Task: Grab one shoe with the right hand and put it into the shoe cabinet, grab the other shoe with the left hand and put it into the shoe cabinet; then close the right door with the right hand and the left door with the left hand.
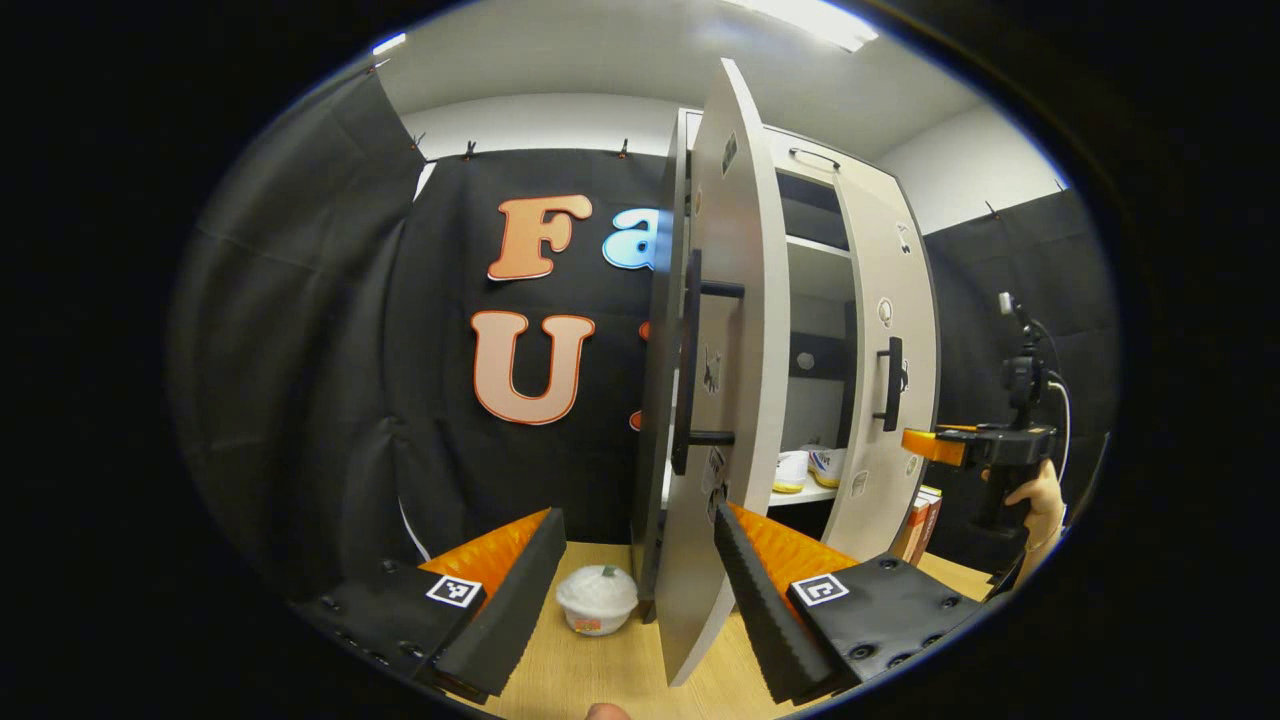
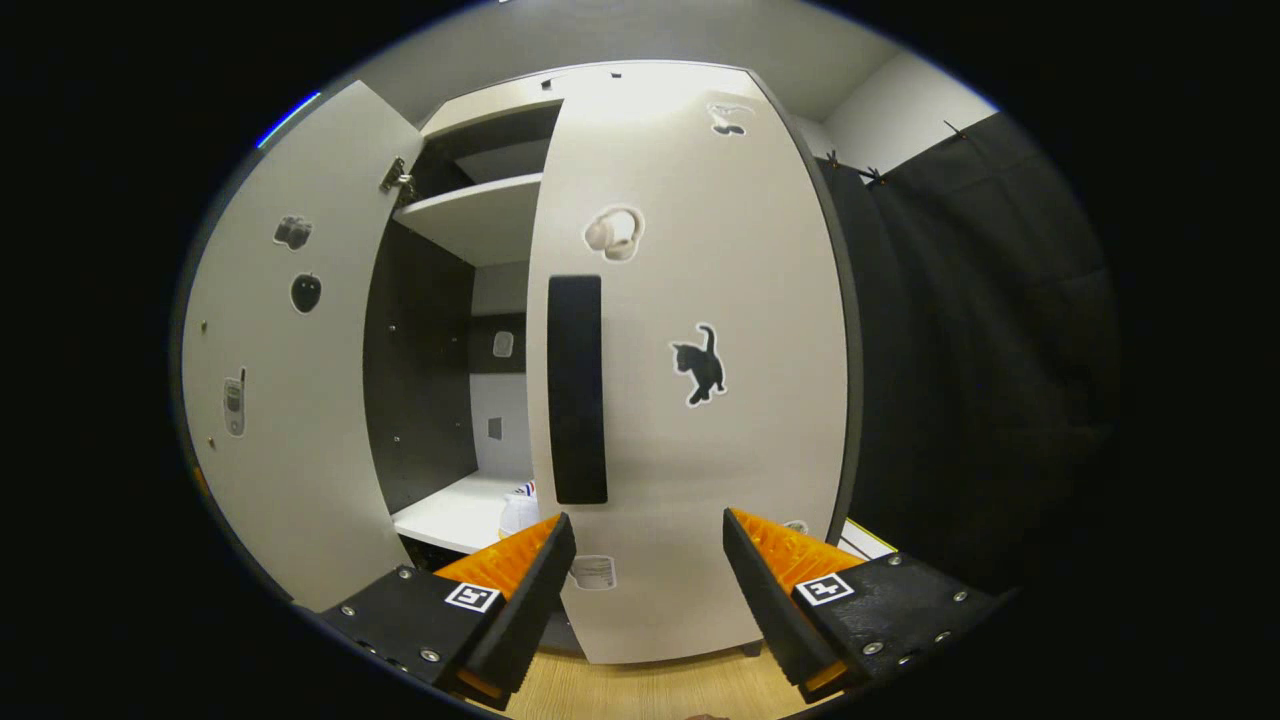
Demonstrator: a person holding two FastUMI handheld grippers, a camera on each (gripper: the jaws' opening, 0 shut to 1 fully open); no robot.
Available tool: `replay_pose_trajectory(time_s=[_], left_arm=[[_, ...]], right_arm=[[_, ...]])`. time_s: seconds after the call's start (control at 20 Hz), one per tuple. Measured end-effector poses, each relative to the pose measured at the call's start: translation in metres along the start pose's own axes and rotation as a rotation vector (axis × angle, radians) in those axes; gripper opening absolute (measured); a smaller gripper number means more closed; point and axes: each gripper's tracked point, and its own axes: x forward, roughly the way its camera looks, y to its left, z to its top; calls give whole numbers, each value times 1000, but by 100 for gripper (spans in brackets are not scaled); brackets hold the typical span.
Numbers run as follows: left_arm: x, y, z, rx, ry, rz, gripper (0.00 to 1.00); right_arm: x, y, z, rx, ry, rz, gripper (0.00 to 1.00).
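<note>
Facing the right door [image 2: 690, 380] with its fingers spread and empty, the right tool [image 2: 645, 590] is lining up to push; pressing flat near the handle [image 2: 577, 390] should be swinging it shut cleanly. The left tool [image 1: 635, 590], also released, is waiting beside the left door [image 1: 725, 400]. Both shoes [image 1: 808, 468] are sitting on the cabinet shelf [image 1: 795, 495].

Pale grey cabinet doors [image 2: 690, 380] carry black handles [image 2: 577, 390] and a black cat sticker [image 2: 699, 364], white shoes with yellow soles [image 1: 808, 469] sit on a white shelf [image 1: 800, 495], and a white bowl [image 1: 597, 598] rests on the light wood desk [image 1: 590, 670].
</note>
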Motion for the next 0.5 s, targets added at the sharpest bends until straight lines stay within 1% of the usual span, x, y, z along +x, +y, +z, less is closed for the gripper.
replay_pose_trajectory(time_s=[0.1, 0.2, 0.25, 0.3, 0.35, 0.4, 0.5], left_arm=[[5, -4, 2, 11, 2, -6, 97], [10, -1, 5, 26, -2, 20, 96], [11, -2, 4, 13, 3, 21, 96], [13, -6, 3, 0, 11, 14, 93], [14, -12, 3, -1, 19, 2, 92], [15, -19, 3, 3, 22, -11, 95], [17, -37, 1, 9, 30, -42, 96]], right_arm=[[-22, -4, 21, -12, -42, 9, 92], [-44, -7, 37, -19, -79, 13, 92], [-54, -7, 44, -19, -95, 21, 92], [-64, -6, 50, -21, -110, 35, 92], [-73, -5, 56, -22, -125, 46, 92], [-82, -5, 61, -22, -142, 50, 92], [-97, -5, 71, -23, -177, 60, 92]])
